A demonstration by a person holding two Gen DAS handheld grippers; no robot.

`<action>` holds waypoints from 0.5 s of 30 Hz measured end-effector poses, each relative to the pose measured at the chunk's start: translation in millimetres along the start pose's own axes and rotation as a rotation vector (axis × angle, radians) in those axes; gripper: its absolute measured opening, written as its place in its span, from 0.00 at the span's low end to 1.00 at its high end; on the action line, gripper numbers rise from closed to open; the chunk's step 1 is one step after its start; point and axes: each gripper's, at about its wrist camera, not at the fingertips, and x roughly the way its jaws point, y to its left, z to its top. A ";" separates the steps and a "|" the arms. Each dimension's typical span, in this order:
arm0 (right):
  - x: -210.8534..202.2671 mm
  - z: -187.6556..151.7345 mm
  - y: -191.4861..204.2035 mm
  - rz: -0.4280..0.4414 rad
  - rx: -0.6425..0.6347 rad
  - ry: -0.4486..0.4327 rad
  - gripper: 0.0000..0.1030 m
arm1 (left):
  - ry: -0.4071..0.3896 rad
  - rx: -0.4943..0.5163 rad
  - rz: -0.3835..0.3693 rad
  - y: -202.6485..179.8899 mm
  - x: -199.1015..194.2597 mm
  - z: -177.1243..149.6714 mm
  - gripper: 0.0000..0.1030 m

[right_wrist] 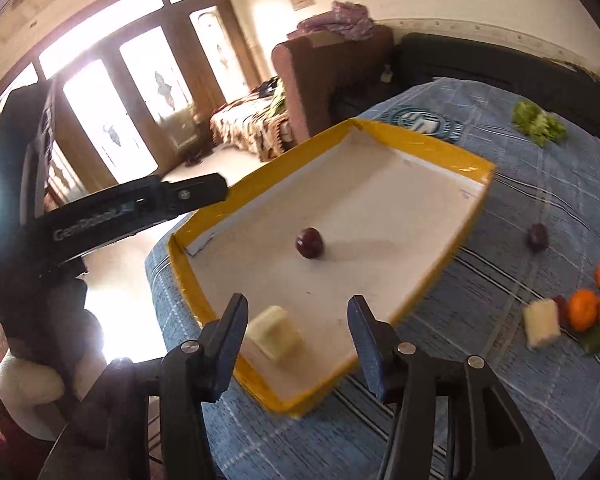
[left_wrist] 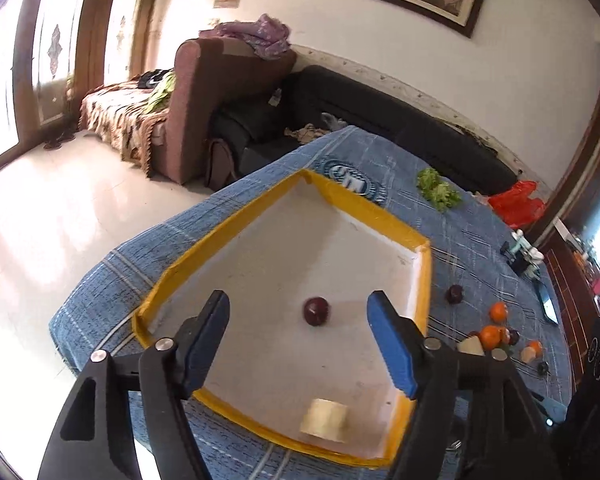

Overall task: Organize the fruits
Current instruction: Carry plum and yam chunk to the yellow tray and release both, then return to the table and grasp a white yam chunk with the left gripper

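Our left gripper (left_wrist: 298, 338) and right gripper (right_wrist: 298, 334) gape empty above the yellow-rimmed tray (left_wrist: 384, 220), which holds a pale chunk (left_wrist: 325, 418), perhaps banana, and a plum (left_wrist: 316, 311). Beyond, oranges (left_wrist: 498, 312) and another plum (left_wrist: 455, 294) wait on the bench (left_wrist: 484, 240).

Tray (left_wrist: 380, 216): yellow rim, white floor. On that floor, a dark red plum (left_wrist: 316, 311) and a pale cream block (left_wrist: 325, 417). Around the tray, a blue checked cloth (left_wrist: 140, 280). Right of the tray, oranges (left_wrist: 498, 312) are bright orange and the lettuce (left_wrist: 438, 190) is green.
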 end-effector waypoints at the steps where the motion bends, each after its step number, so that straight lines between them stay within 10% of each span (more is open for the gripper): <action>1: -7.5 -2.5 -7.8 -0.011 0.017 -0.012 0.55 | -0.003 0.019 -0.015 -7.3 -1.0 -0.8 0.72; 15: -140.8 -59.8 -231.1 -0.419 0.456 -0.140 0.55 | 0.095 0.192 -0.209 -93.7 16.2 -23.2 0.74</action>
